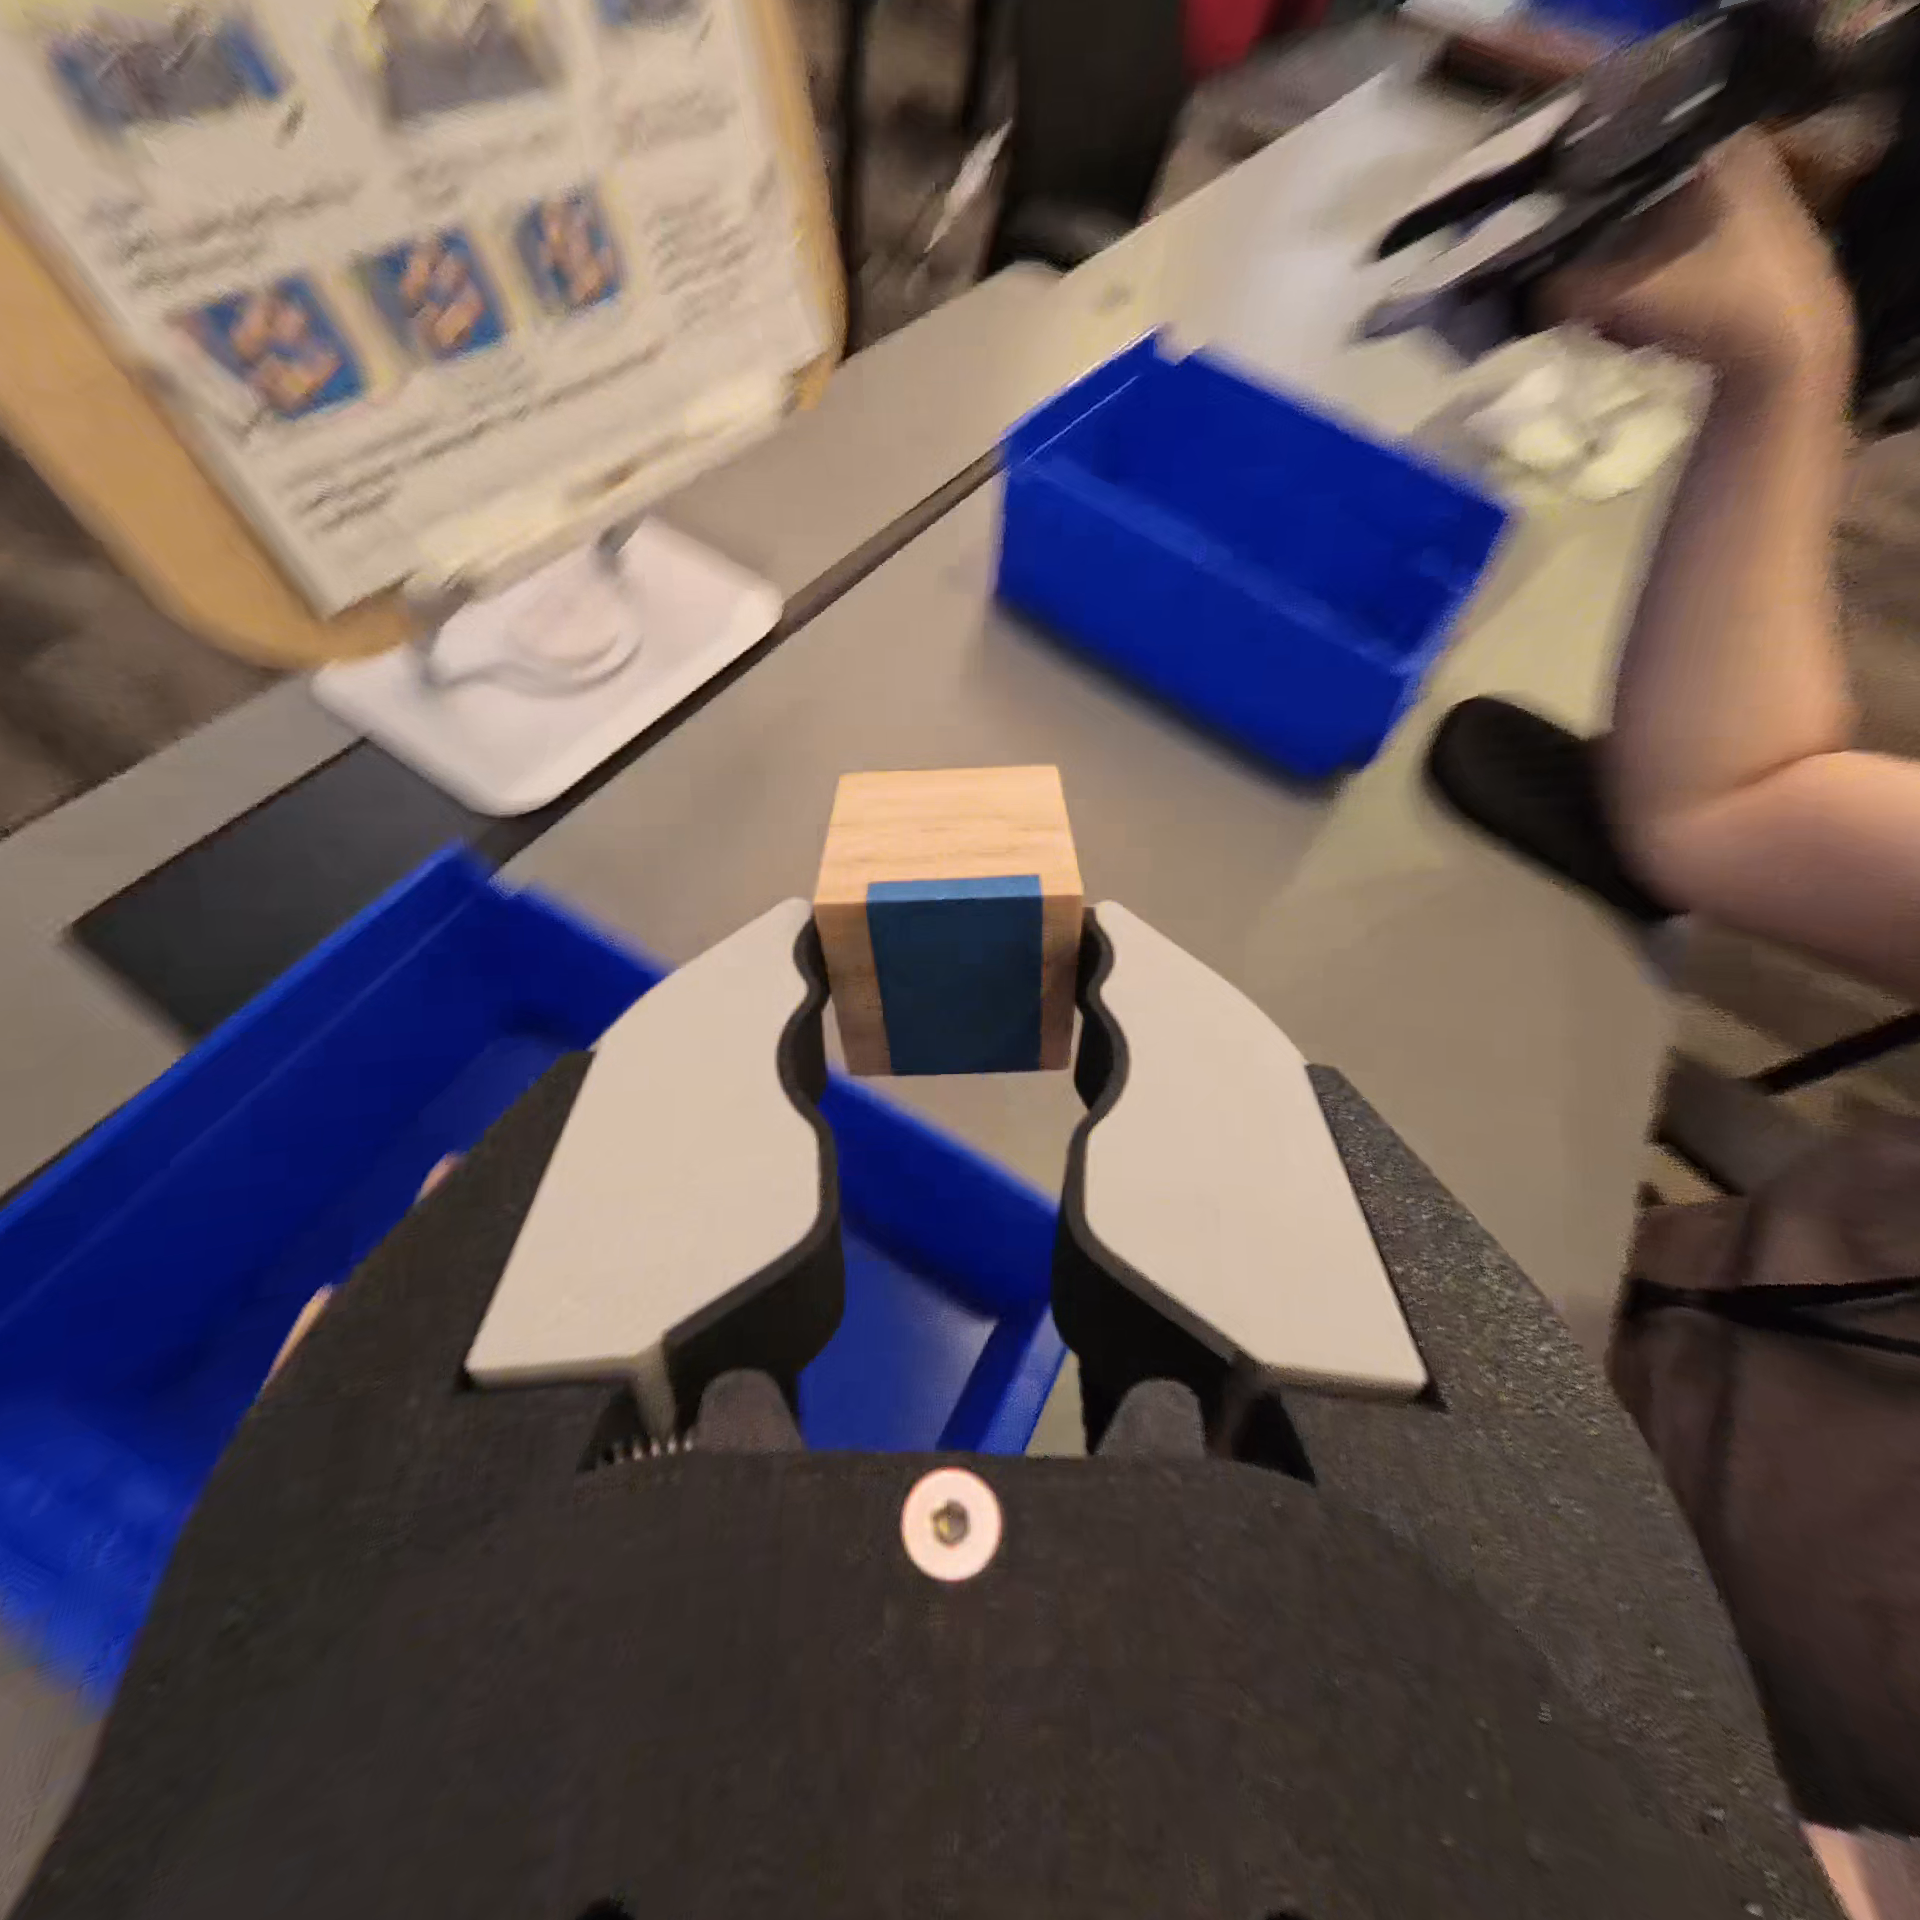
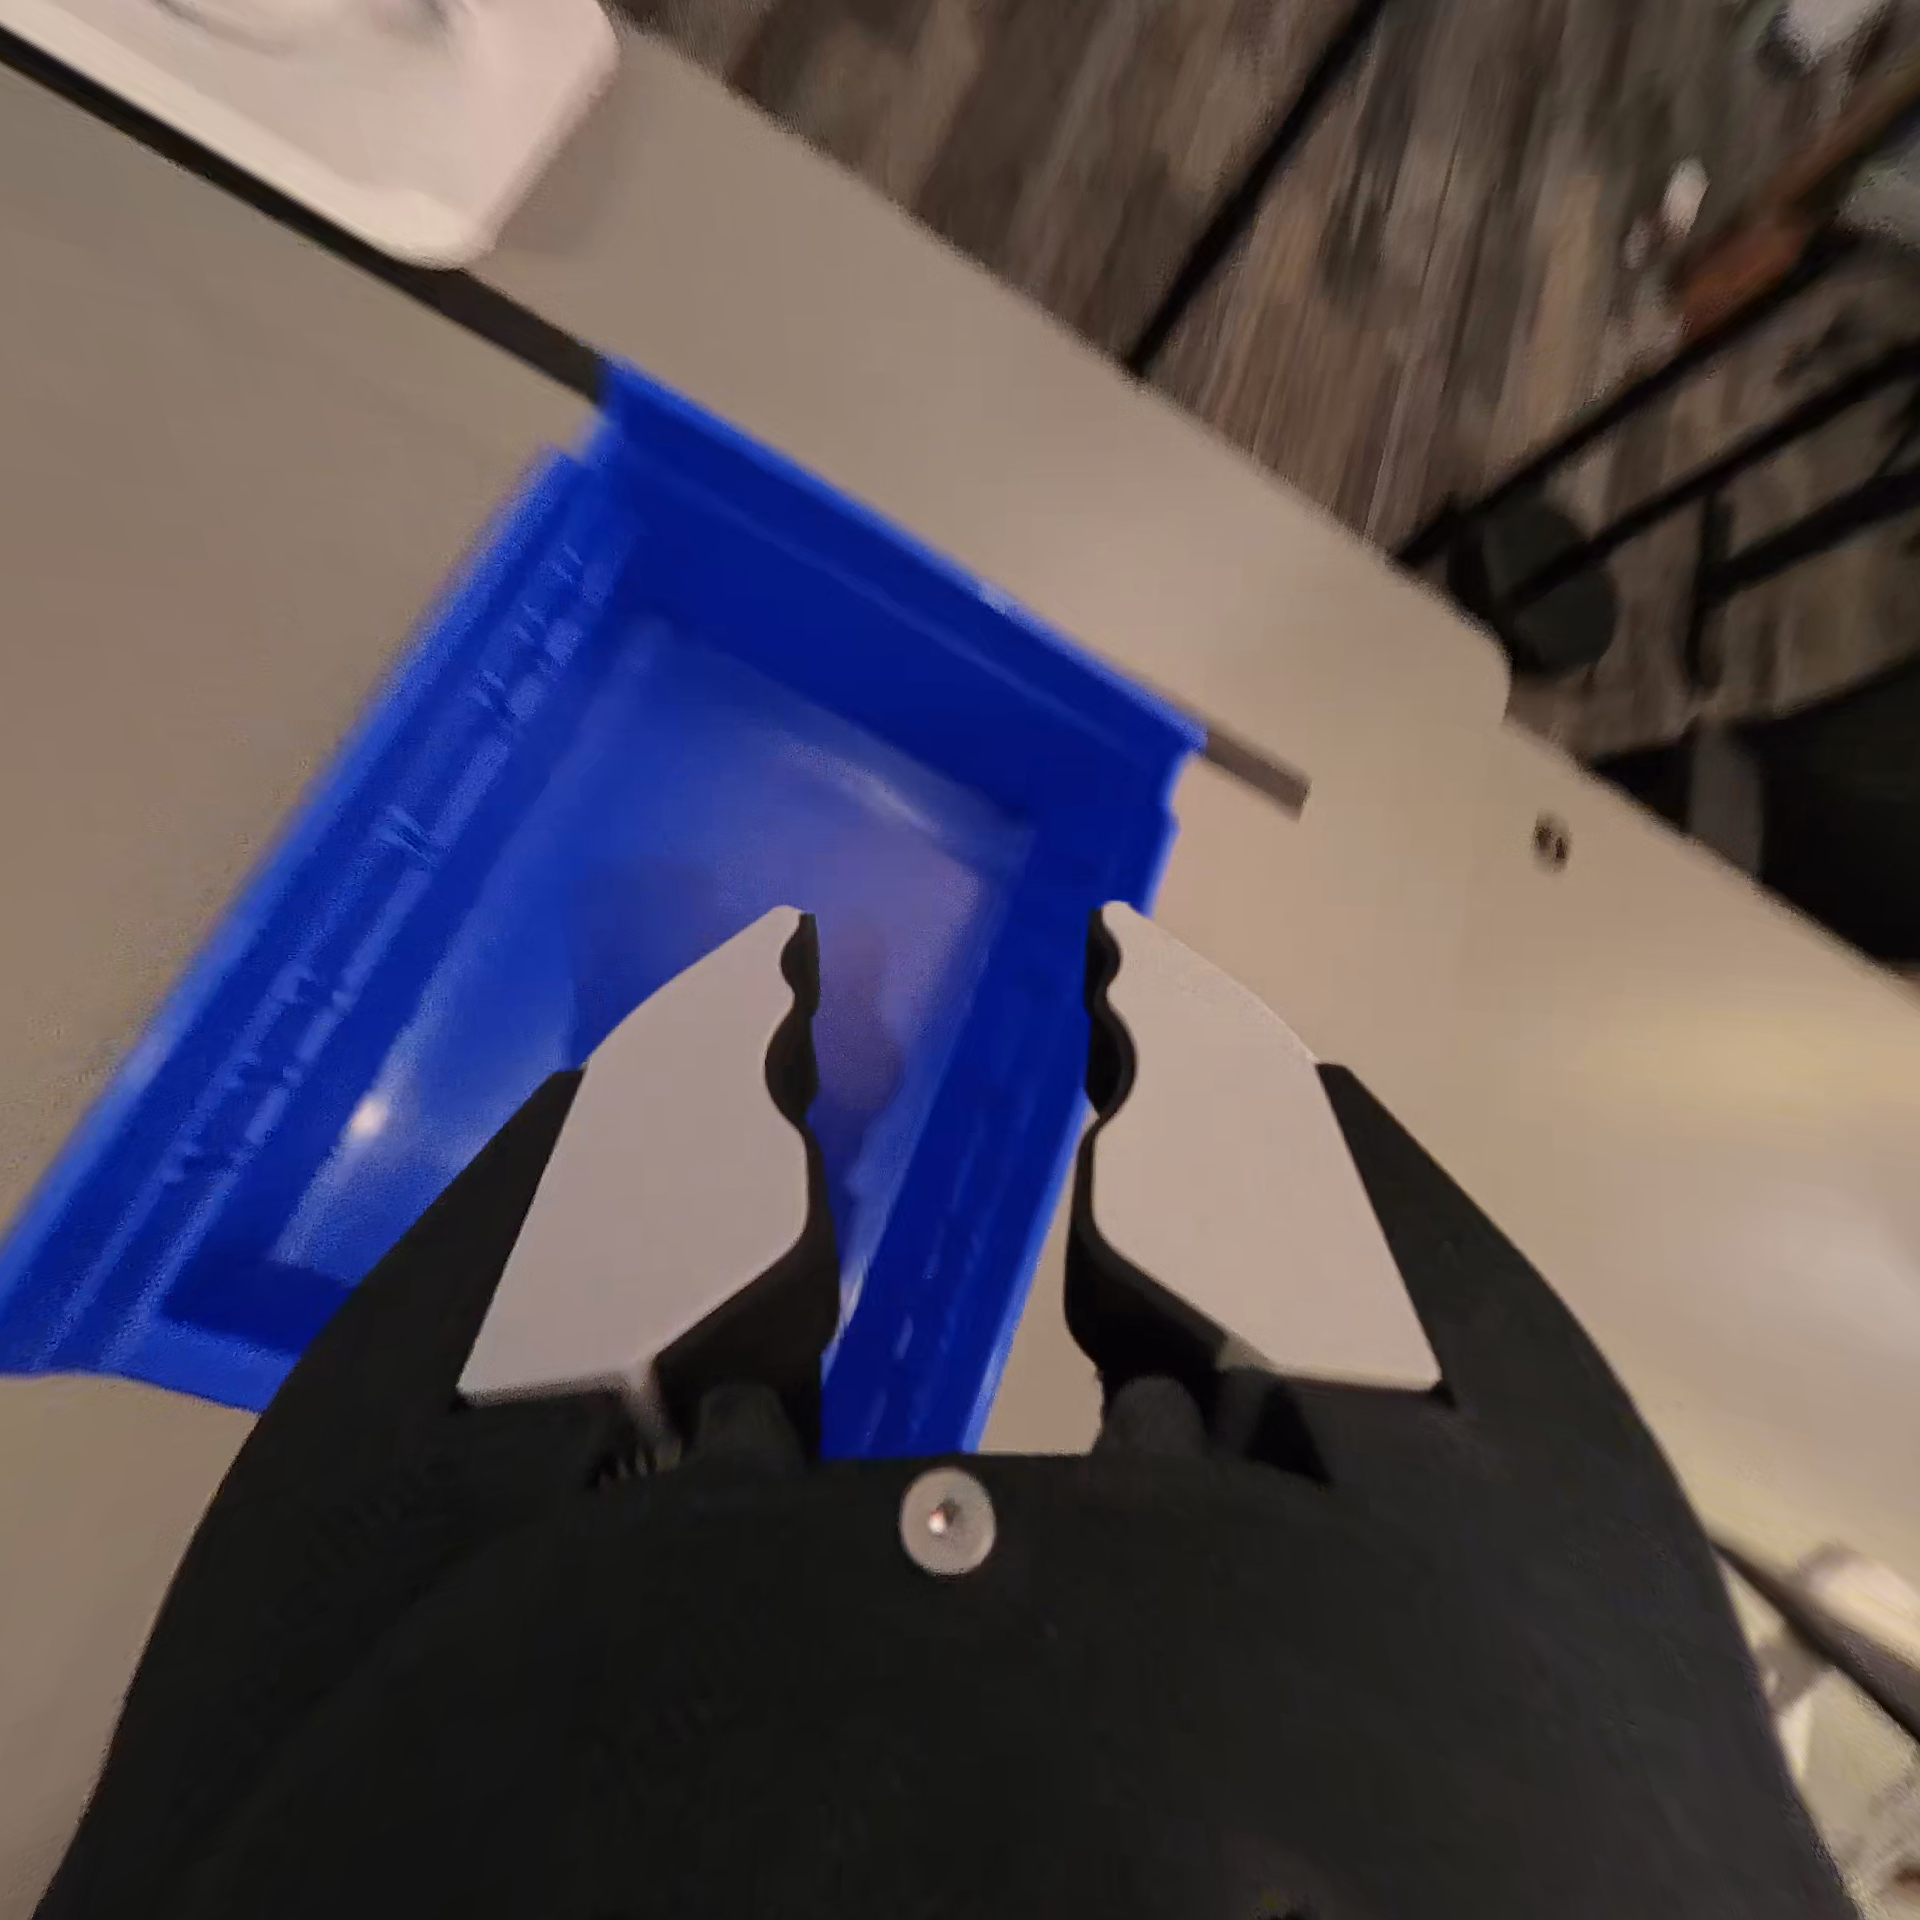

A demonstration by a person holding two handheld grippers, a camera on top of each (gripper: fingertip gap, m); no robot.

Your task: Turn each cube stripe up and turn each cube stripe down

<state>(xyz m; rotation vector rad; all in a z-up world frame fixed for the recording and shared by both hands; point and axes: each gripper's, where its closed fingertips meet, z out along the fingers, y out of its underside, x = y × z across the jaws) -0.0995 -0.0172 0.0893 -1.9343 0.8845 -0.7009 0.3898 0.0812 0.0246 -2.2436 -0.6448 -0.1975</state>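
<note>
My left gripper (image 1: 948, 940) is shut on a wooden cube (image 1: 940, 831) and holds it in the air above the grey table (image 1: 1351, 987). The cube's blue stripe (image 1: 956, 971) faces the camera; its top face is plain wood. Below the left gripper lies a blue bin (image 1: 343, 1091). My right gripper (image 2: 951, 935) is open and holds nothing. It hovers over another blue bin (image 2: 644, 831), whose visible inside is bare. The right gripper also shows blurred at the top right of the left wrist view (image 1: 1621, 156), held by a person's arm (image 1: 1745, 623).
A second blue bin (image 1: 1236, 551) stands on the table beyond the cube in the left wrist view. A sheet of pictures on a white stand (image 1: 551, 665) is at the back left. A dark gap (image 2: 499, 317) runs between table sections. The table's far edge (image 2: 1455, 644) borders the floor.
</note>
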